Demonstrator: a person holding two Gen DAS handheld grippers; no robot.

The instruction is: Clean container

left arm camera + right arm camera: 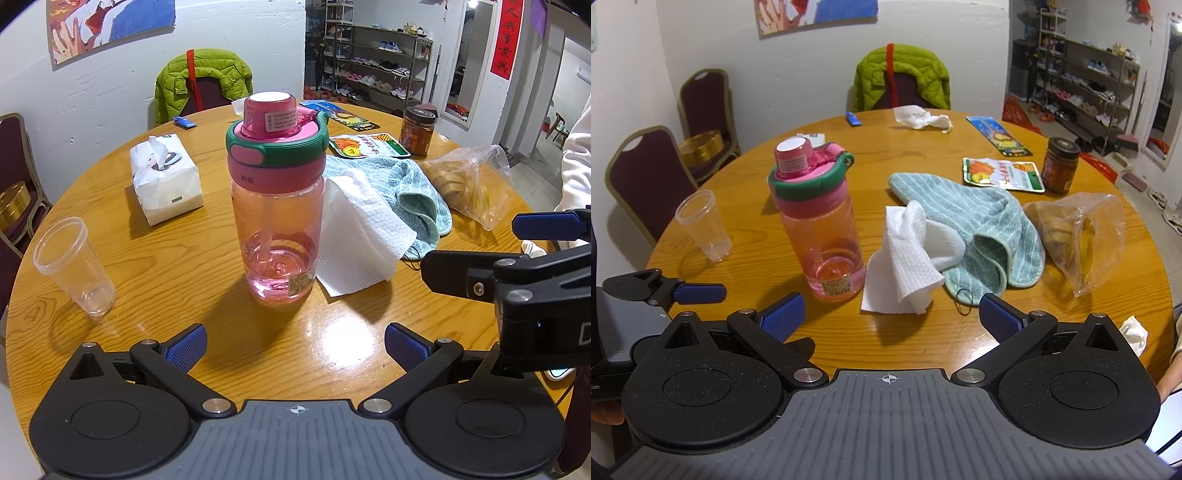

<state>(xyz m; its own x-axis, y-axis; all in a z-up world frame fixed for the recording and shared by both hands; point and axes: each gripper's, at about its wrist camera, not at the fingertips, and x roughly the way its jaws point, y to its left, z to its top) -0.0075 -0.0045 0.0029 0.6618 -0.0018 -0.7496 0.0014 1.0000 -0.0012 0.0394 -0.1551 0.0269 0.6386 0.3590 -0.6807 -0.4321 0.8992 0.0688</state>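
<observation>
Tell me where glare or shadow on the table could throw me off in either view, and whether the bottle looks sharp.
Left wrist view: a bright glare patch on the table just in front of the bottle, whose shadow falls toward the camera; the bottle is sharp, the edges bend from the fisheye. Right wrist view: the glare sits near the paper towel, and the bottle is sharp too.

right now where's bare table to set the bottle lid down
Bare wood lies between the plastic cup and pink bottle, and along the near edge before both grippers' open fingers. Right of the bottle is crowded: paper towel, teal cloth, plastic bag.
</observation>
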